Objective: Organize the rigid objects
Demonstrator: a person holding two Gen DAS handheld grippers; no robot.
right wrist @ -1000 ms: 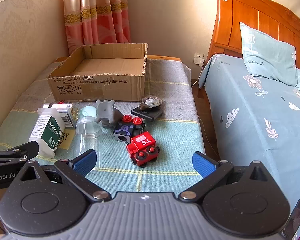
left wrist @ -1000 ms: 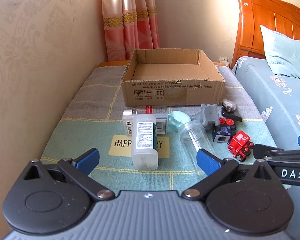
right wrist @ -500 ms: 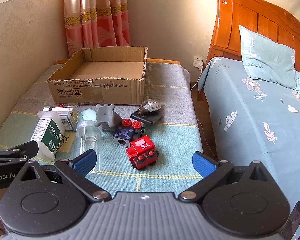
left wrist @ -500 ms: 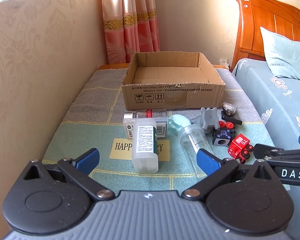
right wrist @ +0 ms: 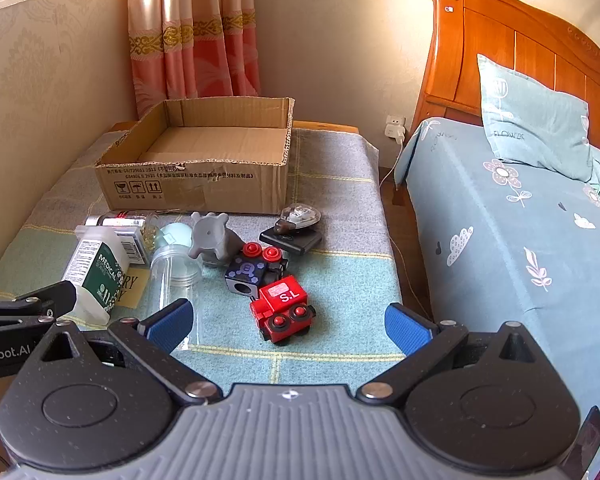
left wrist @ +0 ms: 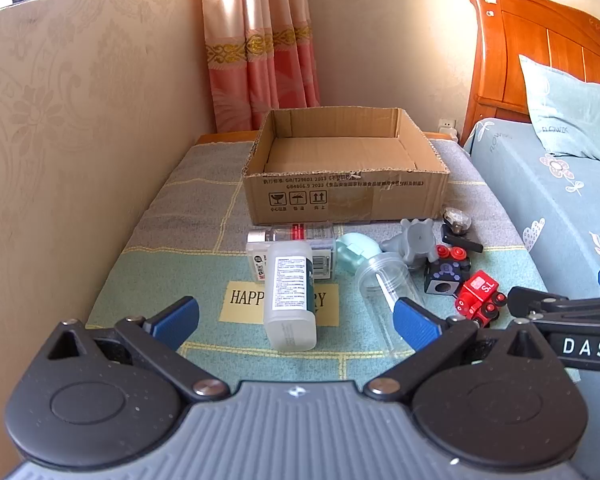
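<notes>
Clutter is gathered ahead of both grippers, before the empty cardboard box (left wrist: 344,168); left gripper (left wrist: 296,320) and right gripper (right wrist: 288,324) are held spread, nothing gripped, apparently ready to pick.

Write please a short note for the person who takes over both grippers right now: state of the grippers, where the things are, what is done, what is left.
Left gripper: open, empty, above the white bottle, which lies on its side.
Right gripper: open, empty, above the red toy train.
Cardboard box: at the far end of the table, nothing visible inside.
In front of the box, loose: the bottle, a clear cup on its side, a grey toy, a dark cube, the train, a black flat item.
Done: nothing is packed.
Left: probably all items go into the box.
</notes>
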